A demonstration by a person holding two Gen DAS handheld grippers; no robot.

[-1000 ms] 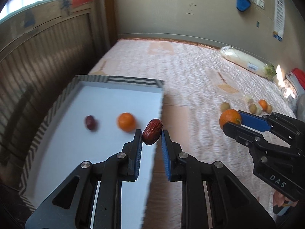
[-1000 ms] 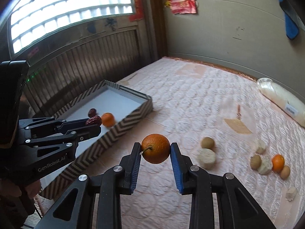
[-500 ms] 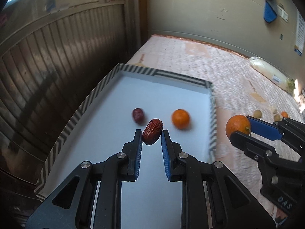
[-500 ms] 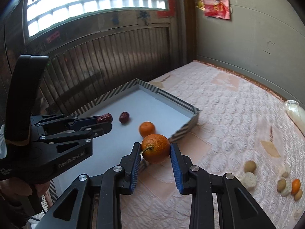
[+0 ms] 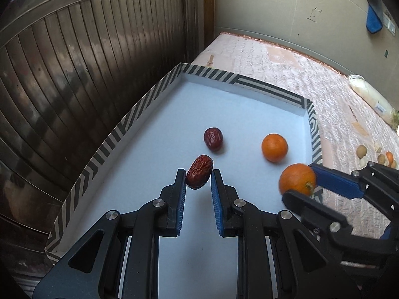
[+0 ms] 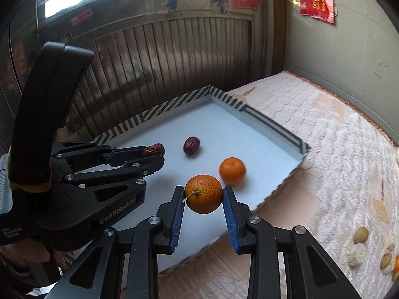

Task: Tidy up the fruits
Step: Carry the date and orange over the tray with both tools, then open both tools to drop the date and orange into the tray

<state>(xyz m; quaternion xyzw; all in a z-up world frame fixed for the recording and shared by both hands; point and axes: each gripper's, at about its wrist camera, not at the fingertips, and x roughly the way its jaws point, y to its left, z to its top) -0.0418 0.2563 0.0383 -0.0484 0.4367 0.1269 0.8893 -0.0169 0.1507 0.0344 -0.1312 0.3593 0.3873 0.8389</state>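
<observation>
At the far left stands a dark slatted wall (image 5: pixel 74 74), running just behind the striped rim of a shallow tray (image 5: pixel 119 127) with a pale blue floor. Over that floor, the left gripper (image 5: pixel 198 174) has its jaws clamped on a wrinkled red date (image 5: pixel 199 172), held tilted at the very tips. Just ahead of those jaws and slightly to their right, a second date (image 5: pixel 213 139) lies loose on the tray floor. Further right of the jaws, near the tray's right wall, a small orange (image 5: pixel 274 147) rests on the floor as well. To the right again, the right gripper (image 6: pixel 203 194) has its jaws closed on a stemmed orange (image 6: pixel 203 193), with the stem pointing toward its left jaw; this fruit hangs over the tray's near right part, just short of the resting orange, which sits ahead of these jaws and a little right. Beyond the tray's right wall spreads a pink quilted bedspread (image 6: pixel 336 149), and well to the right of both grippers a scatter of small pale and orange items (image 6: pixel 361 246) lies on it.
</observation>
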